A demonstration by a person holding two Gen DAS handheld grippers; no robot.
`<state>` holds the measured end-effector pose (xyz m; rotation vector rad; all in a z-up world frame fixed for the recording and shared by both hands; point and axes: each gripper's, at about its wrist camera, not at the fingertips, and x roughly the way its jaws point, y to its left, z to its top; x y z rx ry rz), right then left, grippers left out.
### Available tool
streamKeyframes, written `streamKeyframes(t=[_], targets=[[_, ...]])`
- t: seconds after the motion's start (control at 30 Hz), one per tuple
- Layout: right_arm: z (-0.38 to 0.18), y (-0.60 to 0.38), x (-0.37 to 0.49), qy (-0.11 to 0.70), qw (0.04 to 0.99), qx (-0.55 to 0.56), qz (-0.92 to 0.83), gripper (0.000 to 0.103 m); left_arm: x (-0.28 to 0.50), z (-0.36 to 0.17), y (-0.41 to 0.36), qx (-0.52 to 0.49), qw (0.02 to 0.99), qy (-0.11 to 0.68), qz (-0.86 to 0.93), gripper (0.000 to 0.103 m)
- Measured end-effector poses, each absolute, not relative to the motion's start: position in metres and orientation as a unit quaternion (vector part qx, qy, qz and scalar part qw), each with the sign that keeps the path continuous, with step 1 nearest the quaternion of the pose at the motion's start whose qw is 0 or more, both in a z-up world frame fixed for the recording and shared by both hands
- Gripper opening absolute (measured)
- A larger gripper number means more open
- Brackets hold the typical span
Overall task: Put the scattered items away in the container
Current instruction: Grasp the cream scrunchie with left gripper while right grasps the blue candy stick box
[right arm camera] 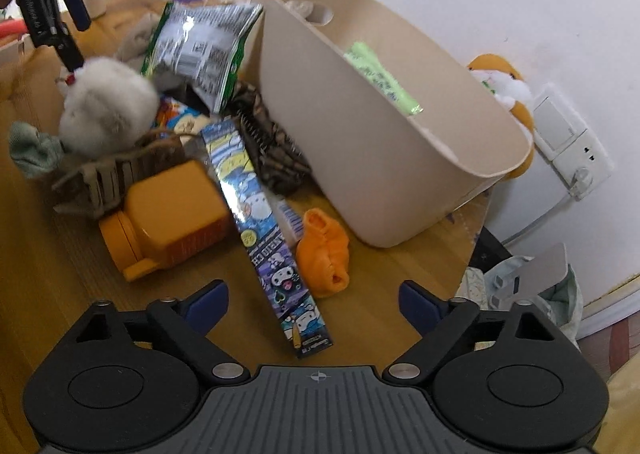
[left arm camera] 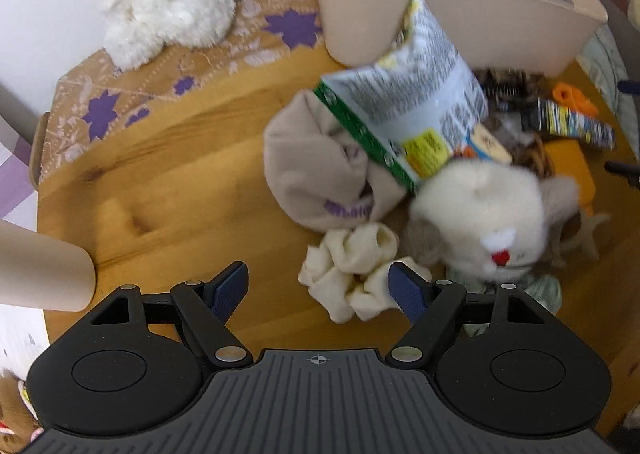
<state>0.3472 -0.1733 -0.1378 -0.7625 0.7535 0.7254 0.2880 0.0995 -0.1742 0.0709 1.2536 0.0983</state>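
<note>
Round wooden table [left arm camera: 168,158]: bare board on the left half, clutter heaped against the beige container [right arm camera: 360,158] by the wall. Long printed packet [right arm camera: 264,230]: cartoon faces, lettering too blurred to read. Left gripper [left arm camera: 318,286] jaws apart, nothing held, cream scrunchie [left arm camera: 352,270] beside its right finger. Right gripper [right arm camera: 314,304] jaws wide, nothing held, packet's near end between the fingers, orange cloth [right arm camera: 326,250] just beyond.

Home room – plush toys [left arm camera: 160,2], socks [left arm camera: 352,274], wooden table [left arm camera: 180,182], wall socket [right arm camera: 572,146]
</note>
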Motion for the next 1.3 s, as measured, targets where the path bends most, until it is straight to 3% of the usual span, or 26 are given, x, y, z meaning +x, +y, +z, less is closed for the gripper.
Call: streamKeyframes(t=[0.23, 0.3, 0.4, 0.53, 0.73, 0.8, 0.87, 1.1, 1.3], targets=[[-0.155, -0.166, 0.353, 0.374, 0.789, -0.356, 0.333, 0.075, 0.291, -0.193, 0.097, 0.020, 0.795, 0.605, 0.052, 0.079], [-0.157, -0.165, 0.354, 0.378, 0.787, -0.356, 0.333, 0.062, 0.293, -0.198, 0.097, 0.015, 0.792, 0.608, 0.056, 0.079], [-0.158, -0.164, 0.354, 0.382, 0.782, -0.355, 0.341, 0.051, 0.297, -0.201, 0.097, 0.007, 0.792, 0.608, 0.058, 0.079], [-0.159, -0.163, 0.352, 0.384, 0.779, -0.353, 0.348, 0.043, 0.301, -0.205, 0.092, 0.013, 0.793, 0.607, 0.053, 0.079], [-0.159, -0.166, 0.353, 0.388, 0.780, -0.344, 0.350, 0.041, 0.308, -0.209, 0.092, 0.002, 0.792, 0.608, 0.051, 0.079], [-0.158, -0.166, 0.352, 0.388, 0.778, -0.345, 0.355, 0.033, 0.308, -0.209, 0.090, 0.008, 0.795, 0.605, 0.049, 0.078], [-0.158, -0.166, 0.350, 0.385, 0.776, -0.349, 0.357, 0.028, 0.307, -0.210, 0.088, 0.012, 0.797, 0.602, 0.040, 0.072], [-0.153, -0.170, 0.339, 0.384, 0.766, -0.344, 0.383, 0.022, 0.302, -0.206, 0.083, -0.002, 0.797, 0.604, 0.005, 0.025], [-0.142, -0.176, 0.331, 0.378, 0.767, -0.326, 0.403, 0.022, 0.292, -0.202, 0.081, 0.001, 0.801, 0.599, -0.009, 0.017]])
